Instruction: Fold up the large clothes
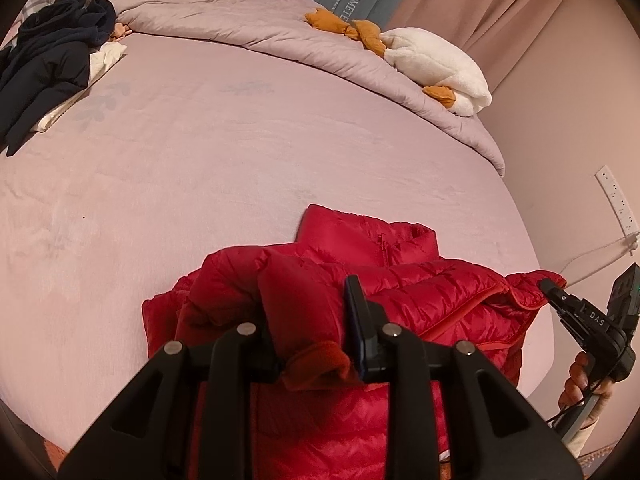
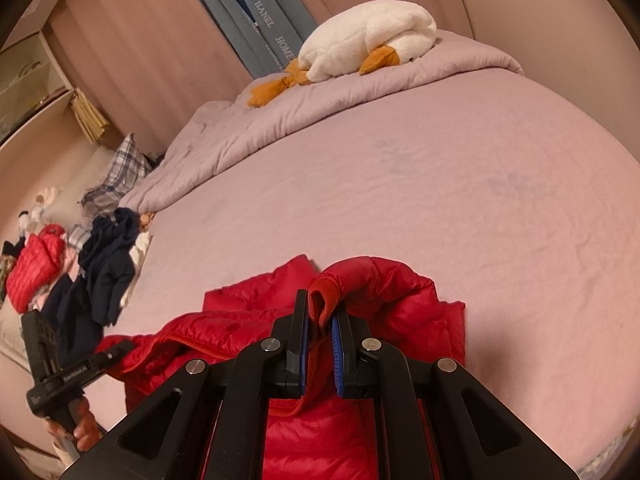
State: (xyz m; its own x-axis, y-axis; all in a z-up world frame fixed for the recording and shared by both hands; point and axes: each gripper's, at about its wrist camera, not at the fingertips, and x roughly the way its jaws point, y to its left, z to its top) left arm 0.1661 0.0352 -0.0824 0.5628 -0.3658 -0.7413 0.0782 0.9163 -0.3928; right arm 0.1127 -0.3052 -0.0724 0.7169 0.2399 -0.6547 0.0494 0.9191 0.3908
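**Both sleeve cuffs held over the red jacket at the near edge of the bed**

The red quilted puffer jacket [image 1: 400,280] lies on the pink-sheeted bed [image 1: 240,152], close to its near edge, with most of the sheet bare beyond it. Its collar end points away from the person, toward the rolled-back mauve quilt [image 1: 280,36], and its hem comes toward the cameras, so the long axis runs roughly from the near edge into the bed. The body looks bunched rather than flat.

The left hand-held gripper [image 1: 308,320] has its jaws a modest way apart, with a puffy sleeve and its rust-red knit cuff [image 1: 320,364] between them. The left finger is buried behind the fabric, so I cannot tell whether the pads truly press on it.

The right hand-held gripper [image 2: 320,328] is nearly closed, its blue pads pinching the other sleeve's cuff [image 2: 326,300], which stands up between the jaws.

Taking each sleeve by its cuff probably serves to draw both arms inward across the chest, narrowing the jacket before it is folded along its length. Working at the near edge keeps the garment within reach.

A heap of dark navy clothes [image 1: 52,64] sits well apart at the far left, likely waiting its turn.
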